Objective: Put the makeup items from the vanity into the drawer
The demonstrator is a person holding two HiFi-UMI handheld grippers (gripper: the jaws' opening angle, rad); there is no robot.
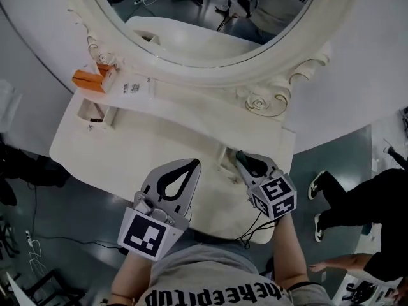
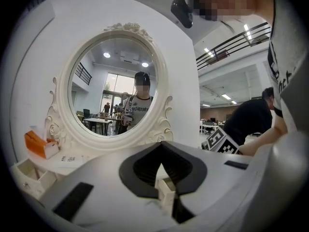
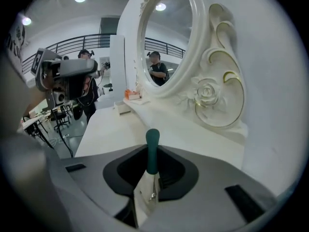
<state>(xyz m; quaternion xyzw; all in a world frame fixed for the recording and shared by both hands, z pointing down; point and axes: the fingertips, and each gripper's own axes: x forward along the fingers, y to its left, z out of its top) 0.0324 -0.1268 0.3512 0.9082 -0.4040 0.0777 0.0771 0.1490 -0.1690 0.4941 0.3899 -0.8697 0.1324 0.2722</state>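
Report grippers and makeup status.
Left gripper shut, empty. Right gripper shut on teal-tipped makeup stick. Orange box on vanity, far left.

A makeup item (image 3: 152,146) is sitting between the jaws of my right gripper (image 1: 243,160). The open drawer (image 1: 225,159) is lying just left, my left gripper (image 1: 193,165) beyond it; the mirror (image 1: 210,18) is standing ahead, a carton (image 1: 89,80) ahead-left.

Top of mirror (image 1: 210,69) cut off by pic edge. Low end of teal-tipped stick (image 3: 152,138) hidden betw. jaws of right gripper (image 3: 150,150); can't tell what kind of makeup. Print on white card (image 1: 132,88) too small to read. Part of drawer (image 1: 224,160) hidden by right gripper. Person (image 1: 363,212) at right cut off by edge.
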